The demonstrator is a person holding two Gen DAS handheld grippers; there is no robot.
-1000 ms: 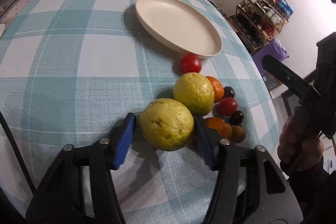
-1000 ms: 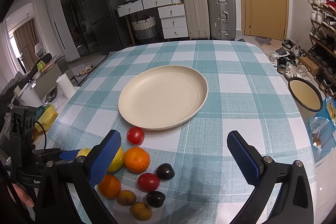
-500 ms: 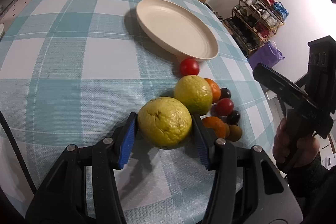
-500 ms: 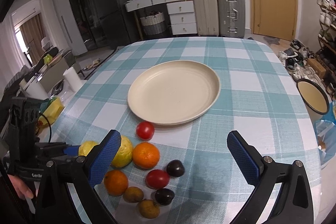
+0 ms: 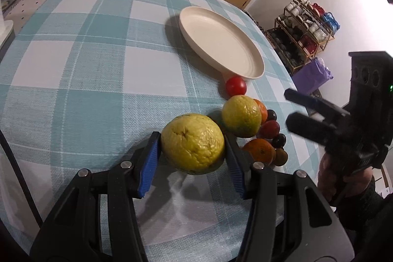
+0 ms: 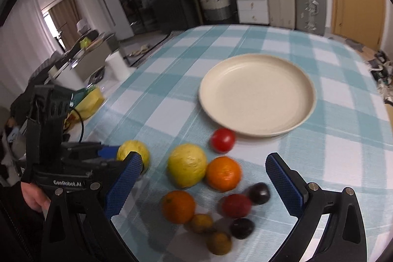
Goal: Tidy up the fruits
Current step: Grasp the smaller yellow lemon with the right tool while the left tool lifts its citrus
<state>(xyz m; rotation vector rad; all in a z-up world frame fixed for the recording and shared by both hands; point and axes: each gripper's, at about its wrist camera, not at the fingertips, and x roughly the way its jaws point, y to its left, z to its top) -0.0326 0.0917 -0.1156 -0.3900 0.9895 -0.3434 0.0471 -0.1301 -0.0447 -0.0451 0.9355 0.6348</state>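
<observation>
My left gripper (image 5: 192, 154) is shut on a large yellow-green citrus (image 5: 192, 144), blue pads against both its sides, and holds it a little apart from the pile. The same citrus (image 6: 133, 154) shows at the left of the right wrist view. The pile holds a second yellow citrus (image 6: 187, 165), a red tomato (image 6: 222, 140), two oranges (image 6: 223, 173), dark plums (image 6: 259, 192) and small brown fruits (image 6: 201, 222). Beyond it lies a cream plate (image 6: 256, 92) with nothing on it. My right gripper (image 6: 203, 183) hangs open over the pile, touching nothing.
The checked tablecloth (image 5: 98, 65) runs wide to the left of the plate (image 5: 221, 41). The table's edge falls away on the right near a shoe rack (image 5: 309, 28) and a purple bag (image 5: 312, 75). Drawers and suitcases (image 6: 309, 4) stand behind the table.
My left gripper has drawn the yellow-green citrus away from the second one, which it touched before. My right gripper has swung left, so the pile now lies between its open fingers.
</observation>
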